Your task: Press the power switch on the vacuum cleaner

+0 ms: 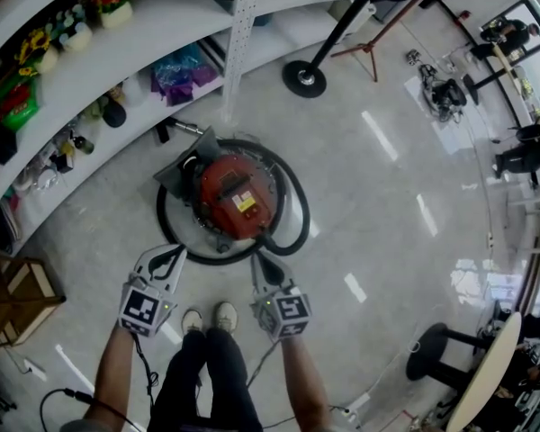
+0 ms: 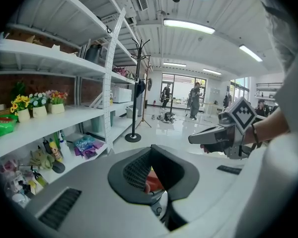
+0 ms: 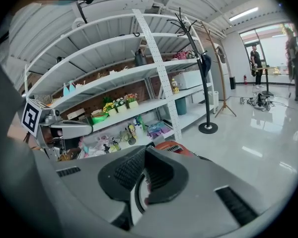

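Head view: the vacuum cleaner (image 1: 234,196), red w/ a yellow label on top, is seen on the floor (image 1: 387,205) just ahead of the person's shoes (image 1: 209,318), ringed by its black hose (image 1: 292,232) and close to the shelf (image 1: 144,61). The left tool (image 1: 178,252) and right tool (image 1: 256,257) are held above its near edge, one on each side, not touching it. The power switch can't be picked out from up here.

Left gripper view: the left tool (image 2: 151,150) is seen w/ tips together and nothing clamped; a sliver of the red vacuum cleaner (image 2: 154,181) shows through the gap behind the tips. The right tool (image 2: 193,139) is seen off to the right, pointing across.

Right gripper view: the right tool (image 3: 145,150) is likewise closed at the tips and empty, w/ the vacuum cleaner (image 3: 171,148) just beyond it and the left tool (image 3: 89,129) at the left edge.

Judgement: approach stage, press not yet made. The switch should first be located on the top. One tool is prob. best lowered w/ tips together as a single blunt point, pushed straight down and not sideways, since the body may roll or tip. The hose should be avoided by the other tool.
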